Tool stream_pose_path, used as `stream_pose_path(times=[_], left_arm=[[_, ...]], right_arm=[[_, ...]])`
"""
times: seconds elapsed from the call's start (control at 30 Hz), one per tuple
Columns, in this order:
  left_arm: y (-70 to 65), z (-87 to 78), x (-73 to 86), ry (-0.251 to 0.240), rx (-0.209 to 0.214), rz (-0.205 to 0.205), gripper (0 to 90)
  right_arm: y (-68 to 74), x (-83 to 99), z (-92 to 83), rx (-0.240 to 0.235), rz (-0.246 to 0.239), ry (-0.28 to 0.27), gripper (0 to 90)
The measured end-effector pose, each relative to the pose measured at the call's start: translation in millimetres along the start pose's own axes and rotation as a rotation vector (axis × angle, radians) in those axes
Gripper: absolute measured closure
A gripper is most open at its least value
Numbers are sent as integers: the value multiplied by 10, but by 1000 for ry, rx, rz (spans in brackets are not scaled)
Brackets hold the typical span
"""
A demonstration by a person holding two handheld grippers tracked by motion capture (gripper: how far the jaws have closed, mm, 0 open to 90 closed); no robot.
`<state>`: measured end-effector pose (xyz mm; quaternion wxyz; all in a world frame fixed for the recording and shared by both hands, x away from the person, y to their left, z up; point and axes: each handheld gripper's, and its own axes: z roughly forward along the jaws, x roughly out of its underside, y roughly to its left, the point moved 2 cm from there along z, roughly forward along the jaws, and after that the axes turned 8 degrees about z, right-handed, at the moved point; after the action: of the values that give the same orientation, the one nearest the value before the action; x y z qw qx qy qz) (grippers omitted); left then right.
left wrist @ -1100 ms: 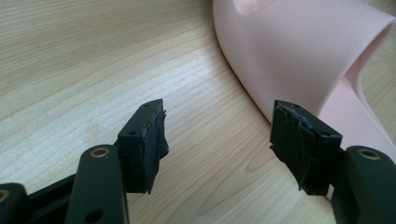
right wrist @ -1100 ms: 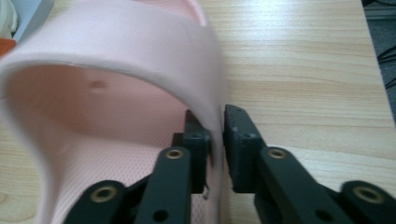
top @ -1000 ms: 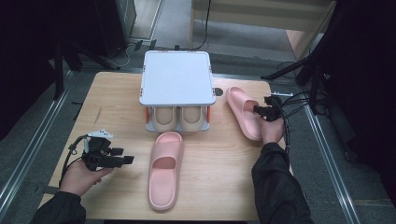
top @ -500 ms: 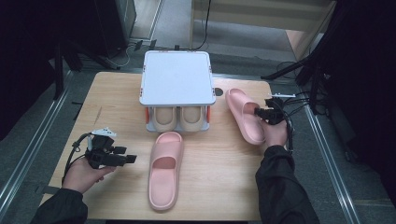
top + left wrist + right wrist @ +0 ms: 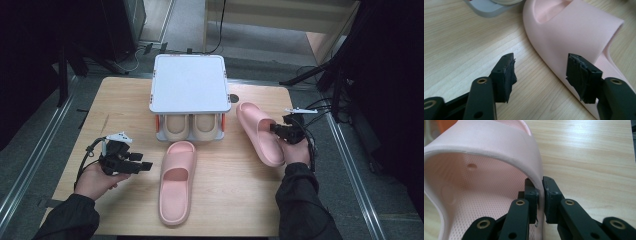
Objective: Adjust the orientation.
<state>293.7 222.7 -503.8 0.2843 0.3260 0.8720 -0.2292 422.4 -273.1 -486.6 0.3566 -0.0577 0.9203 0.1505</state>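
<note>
Presently, item one: right slipper point(image 5: 257, 132), pink, on the bench point(image 5: 125, 100), its side wall pinched between the pads of the right claw point(image 5: 276, 129). In the right gripper view the claw point(image 5: 540, 195) has one jaw inside the slipper point(image 5: 486, 170) and one outside, pressed together on the thin wall just below the strap. The slipper runs away from the claw toward the rack, toe end farthest from it.

Item two: left slipper point(image 5: 176, 180), pink, flat on the bench, just ahead of the left claw point(image 5: 145, 166) and not touching it. In the left gripper view the claw point(image 5: 540, 72) stands spread, nothing between the pads, bare wood under the gap; the slipper point(image 5: 574, 32) lies just beyond the far jaw, its strap rising past that jaw's tip. The jaws have just been closing a little, with nothing caught between them.

Item three: rack point(image 5: 189, 85), white flat top, past both claws at the back of the bench. Its lower shelf holds a beige pair point(image 5: 192, 127), toes facing the claws. The left slipper's toe end lies just short of the rack's front edge; the right slipper lies beside the rack's corner.

Item four: hands, dark sleeves, one behind each claw.
</note>
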Motion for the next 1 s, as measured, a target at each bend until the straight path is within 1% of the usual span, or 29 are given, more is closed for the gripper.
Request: stream_pose_path(times=[0.07, 0.1, 0.17, 0.3, 0.37, 0.4, 0.47, 0.53, 0.57, 0.6, 0.67, 0.7, 0.77, 0.8, 0.83, 0.9, 1.0], left_arm=[[-7, 19, -25, 6, 3, 9, 429], [-11, 27, -34, 6, 10, 5, 432], [-13, 39, -60, 10, 19, -1, 443], [-27, 57, -100, 9, 37, 11, 469], [-29, 72, -119, 16, 43, 5, 480], [-26, 78, -125, 21, 40, -2, 481], [-9, 92, -139, 31, 35, -15, 504], [-2, 98, -153, 29, 33, -7, 529], [-6, 104, -163, 28, 30, -8, 553], [-10, 111, -175, 27, 33, -9, 570], [-21, 126, -206, 28, 42, -22, 622], [-23, 126, -218, 29, 42, -22, 647], [-34, 128, -250, 15, 33, -19, 682], [-32, 131, -262, 14, 37, -15, 696], [-34, 137, -273, 14, 38, -21, 706], [-32, 155, -288, 17, 39, -13, 721], [-38, 188, -311, 23, 47, -1, 721]], right_arm=[[25, 55, -69, -21, -7, 0, 838], [42, 80, -104, -28, -2, 1, 838], [68, 124, -164, -36, -9, -1, 838], [139, 236, -282, -54, -26, 2, 838], [183, 292, -331, -63, -34, 6, 837], [213, 328, -356, -69, -41, 6, 837], [256, 391, -380, -77, -35, 6, 836], [318, 467, -388, -99, -34, 22, 836], [361, 501, -394, -103, -40, 31, 836], [403, 529, -398, -102, -59, 36, 836], [490, 578, -409, -106, -90, 44, 834], [542, 610, -415, -111, -99, 50, 834], [607, 657, -418, -123, -113, 59, 834], [639, 685, -416, -125, -124, 64, 834], [671, 713, -412, -128, -136, 71, 834], [740, 771, -393, -133, -158, 89, 834], [808, 817, -363, -129, -180, 105, 833]])
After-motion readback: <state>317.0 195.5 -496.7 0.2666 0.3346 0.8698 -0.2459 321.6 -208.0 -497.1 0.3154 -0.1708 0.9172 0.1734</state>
